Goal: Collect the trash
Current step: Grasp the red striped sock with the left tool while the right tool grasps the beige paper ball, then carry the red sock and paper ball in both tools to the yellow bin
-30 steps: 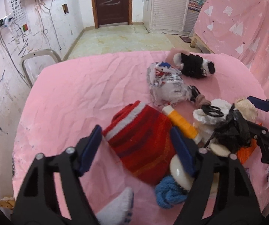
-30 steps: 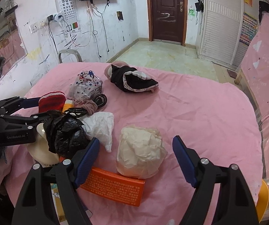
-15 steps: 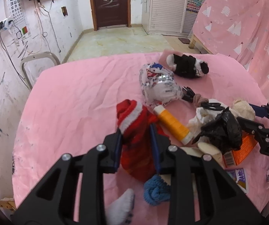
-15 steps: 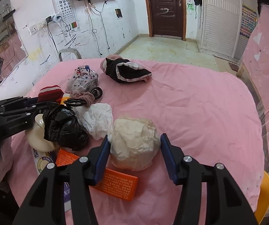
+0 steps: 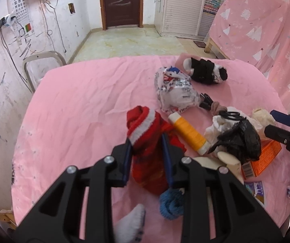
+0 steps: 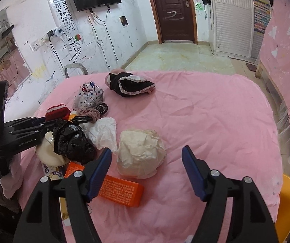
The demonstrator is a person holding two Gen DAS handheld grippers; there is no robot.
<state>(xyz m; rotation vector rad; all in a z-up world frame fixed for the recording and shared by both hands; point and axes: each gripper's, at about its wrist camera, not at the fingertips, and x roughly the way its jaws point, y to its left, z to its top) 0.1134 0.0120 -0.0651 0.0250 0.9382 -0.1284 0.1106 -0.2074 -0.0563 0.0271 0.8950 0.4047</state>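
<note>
Left claw (image 5: 147, 151): was clenched around the red striped sock (image 5: 145, 141), pinched between both blue pads.
Red striped sock: was seen on the pink counter (image 5: 80, 105), its white-banded cuff pointing to 12 o'clock, with the yellow tube (image 5: 189, 133) just beside it at 3 o'clock.
Right claw (image 6: 147, 170): was released, jaws spread wide either side of the cream paper wad (image 6: 141, 154), without contact.
Cream paper wad: was found on the counter, the black bag (image 6: 72, 143) at its 9 o'clock and the orange box (image 6: 114, 188) at 7 o'clock.

- The left gripper (image 5: 147, 151) is clamped, its two fingers pressed against something bunched between them.
- The right gripper (image 6: 146, 172) is spread wide, fingers holding nothing.
</note>
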